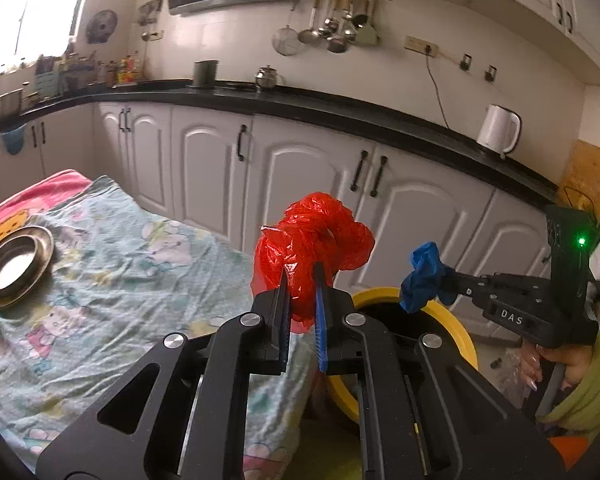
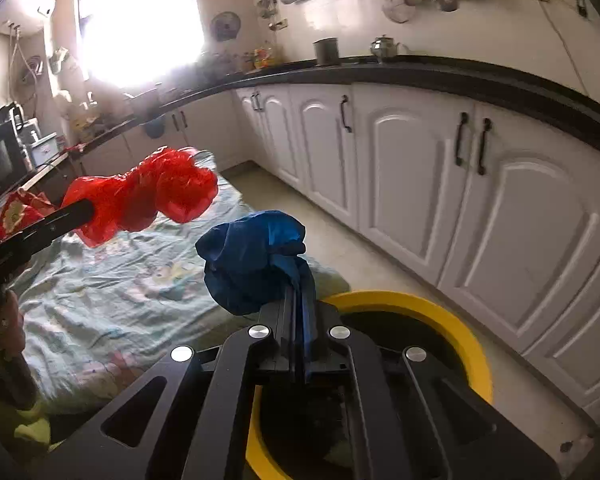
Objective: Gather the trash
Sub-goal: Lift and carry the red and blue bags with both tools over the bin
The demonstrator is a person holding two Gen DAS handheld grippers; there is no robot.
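My left gripper [image 1: 302, 270] is shut on a crumpled red plastic bag [image 1: 314, 236], held in the air at the bed's edge, just left of a yellow-rimmed bin [image 1: 458, 322]. My right gripper [image 2: 298, 280] is shut on a crumpled blue plastic bag [image 2: 252, 258], which hangs over the yellow rim of the bin [image 2: 452, 316]. In the left wrist view the blue bag [image 1: 422, 276] and the right gripper [image 1: 440, 280] come in from the right above the bin. In the right wrist view the red bag [image 2: 152, 194] and the left gripper [image 2: 88, 210] show at the left.
A bed with a patterned sheet [image 1: 112, 280] lies at the left, with a steel bowl [image 1: 12, 266] on it. White cabinets [image 1: 300, 184] under a black counter [image 1: 340, 114] run behind the bin. A white kettle [image 1: 498, 128] stands on the counter. Tiled floor [image 2: 380, 256] lies between bed and cabinets.
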